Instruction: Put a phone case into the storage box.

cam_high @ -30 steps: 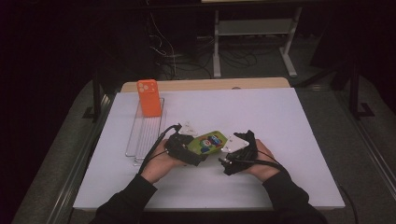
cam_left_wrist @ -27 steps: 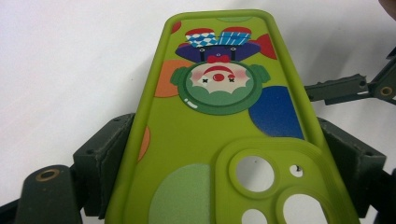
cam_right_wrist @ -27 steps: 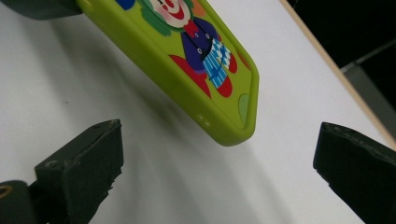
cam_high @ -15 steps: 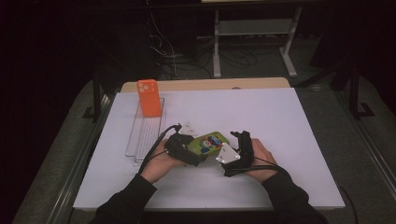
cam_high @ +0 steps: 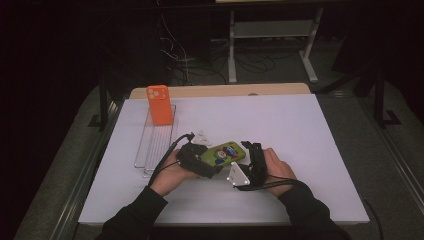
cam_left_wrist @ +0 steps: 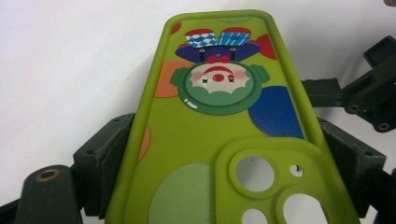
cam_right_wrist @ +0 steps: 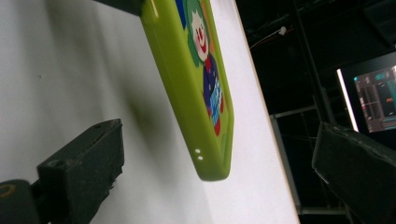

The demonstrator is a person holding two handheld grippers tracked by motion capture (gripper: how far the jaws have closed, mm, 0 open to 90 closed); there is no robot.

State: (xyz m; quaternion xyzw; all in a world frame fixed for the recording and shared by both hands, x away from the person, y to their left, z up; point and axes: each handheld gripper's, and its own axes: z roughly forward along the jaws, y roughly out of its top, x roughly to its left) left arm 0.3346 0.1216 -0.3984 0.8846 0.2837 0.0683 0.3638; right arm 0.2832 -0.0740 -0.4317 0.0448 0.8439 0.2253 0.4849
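green case [cam_left_wrist: 219, 140] is clamped across its width by the left gripper [cam_high: 196, 159], whose pads press on both long sides near the camera cutouts, so it sits raised off the white table [cam_high: 320, 130] near the middle of the front half, its clown print facing up. over the last second this grip and this hand have kept still, and the case has not shifted. the right gripper [cam_high: 254, 159] is what changed: a second ago it sat a little off the case's far end and tilted, and now it has swung upright and drawn in beside that end. in the right gripper view its jaws stand wide apart, one on either side of the case's end [cam_right_wrist: 205, 140] with clear gaps, pressing on nothing. i read this as lining up for a second grip or a hand-over, not yet made; the case hangs on the left gripper alone. closing the right jaws would have to catch the rounded end squarely, or the slick edge could slip. farther out, an orange case [cam_high: 159, 104] stands upright at the far end of a wire rack [cam_high: 150, 150] toward the table's left edge, well apart from the hands, and looks like the likely place for the green one.
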